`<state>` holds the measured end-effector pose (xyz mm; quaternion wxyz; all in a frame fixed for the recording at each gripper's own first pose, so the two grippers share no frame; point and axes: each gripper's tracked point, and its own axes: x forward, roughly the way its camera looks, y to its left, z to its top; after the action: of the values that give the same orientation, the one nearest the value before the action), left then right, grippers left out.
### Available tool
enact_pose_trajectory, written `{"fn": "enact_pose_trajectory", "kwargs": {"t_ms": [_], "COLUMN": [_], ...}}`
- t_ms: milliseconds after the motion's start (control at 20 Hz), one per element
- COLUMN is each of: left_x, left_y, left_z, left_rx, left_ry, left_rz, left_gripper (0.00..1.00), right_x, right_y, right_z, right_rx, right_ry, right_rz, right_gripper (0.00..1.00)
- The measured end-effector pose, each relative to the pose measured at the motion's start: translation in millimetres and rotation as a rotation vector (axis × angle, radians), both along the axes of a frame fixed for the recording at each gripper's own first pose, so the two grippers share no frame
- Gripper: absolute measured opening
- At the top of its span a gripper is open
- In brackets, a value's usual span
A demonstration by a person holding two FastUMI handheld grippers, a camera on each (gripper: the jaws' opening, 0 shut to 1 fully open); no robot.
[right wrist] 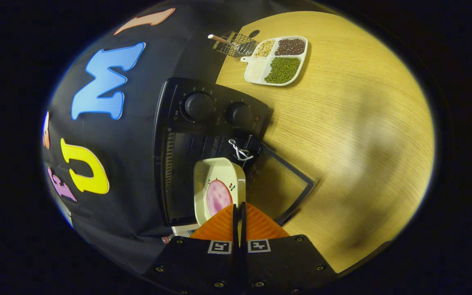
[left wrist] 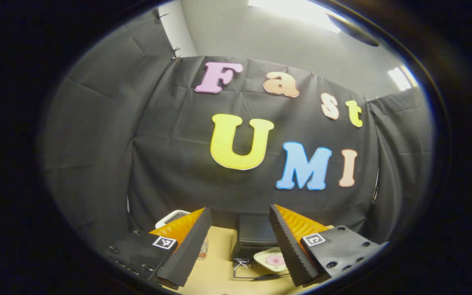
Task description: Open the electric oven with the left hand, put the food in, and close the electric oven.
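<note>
The black electric oven [right wrist: 211, 110] with two knobs stands against the booth wall, its glass door [right wrist: 285, 184] swung down open onto the wooden table. A cream plate [right wrist: 215, 174] carrying a pink slice of food [right wrist: 218, 196] sits at the oven's mouth, partly over the cavity. My right gripper [right wrist: 238, 205] is shut on the plate's near rim. My left gripper [left wrist: 240, 209] is held high and back from the oven, open and with nothing between its fingers. Between its fingers, farther off, are the oven [left wrist: 256, 235], the plate [left wrist: 274, 259] and the lowered door [left wrist: 256, 277].
A white divided tray [right wrist: 254, 69] of beans and a small wire rack [right wrist: 236, 43] lie on the table [right wrist: 363, 135] beyond the oven's knob side. A white wire loop [right wrist: 240, 149] hangs at the oven's front. A white object [left wrist: 172, 216] and a small jar [left wrist: 203, 249] sit beside the oven.
</note>
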<state>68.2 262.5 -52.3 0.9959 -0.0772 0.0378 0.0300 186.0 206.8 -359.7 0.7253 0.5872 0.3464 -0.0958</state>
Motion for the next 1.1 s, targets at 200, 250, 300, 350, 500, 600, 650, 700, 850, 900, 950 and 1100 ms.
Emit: {"fn": "enact_pose_trajectory", "kwargs": {"t_ms": [200, 250, 300, 350, 500, 600, 650, 700, 850, 900, 950, 1100], "left_x": [-5, -6, -7, -7, -8, -9, -9, -9, -9, -8, -8, -5], "left_y": [28, 33, 37, 43, 59, 69, 73, 79, 92, 94, 96, 95], "left_z": [-3, -8, -10, -10, -12, -15, -17, -18, -21, -23, -23, -27], "left_rx": [-0.001, -0.003, -0.005, -0.008, -0.008, -0.006, -0.007, -0.006, -0.008, -0.012, -0.018, -0.036], "left_ry": [0.007, 0.014, 0.019, 0.023, 0.036, 0.046, 0.050, 0.053, 0.061, 0.067, 0.070, 0.071], "left_rz": [0.041, 0.049, 0.058, 0.066, 0.087, 0.102, 0.108, 0.115, 0.136, 0.141, 0.145, 0.145], "left_gripper": [1.00, 1.00, 0.96, 0.93, 0.96, 1.00, 1.00, 0.96, 0.96, 0.96, 1.00, 0.96], "right_x": [24, 30, 36, 42, 61, 74, 82, 87, 104, 109, 114, 117], "right_y": [3, 2, 3, 5, 13, 20, 24, 28, 39, 42, 45, 45], "right_z": [-6, -8, -10, -11, -15, -18, -20, -20, -21, -23, -23, -23], "right_rx": [0.020, 0.021, 0.020, 0.022, 0.021, 0.033, 0.039, 0.054, 0.073, 0.064, 0.058, 0.053], "right_ry": [0.022, 0.025, 0.030, 0.031, 0.035, 0.040, 0.039, 0.040, 0.030, 0.029, 0.027, 0.029], "right_rz": [-0.115, -0.142, -0.167, -0.190, -0.260, -0.306, -0.332, -0.351, -0.381, -0.373, -0.359, -0.342], "right_gripper": [0.00, 0.00, 0.00, 0.00, 0.00, 0.00, 0.00, 0.00, 0.00, 0.00, 0.00, 0.00]}}
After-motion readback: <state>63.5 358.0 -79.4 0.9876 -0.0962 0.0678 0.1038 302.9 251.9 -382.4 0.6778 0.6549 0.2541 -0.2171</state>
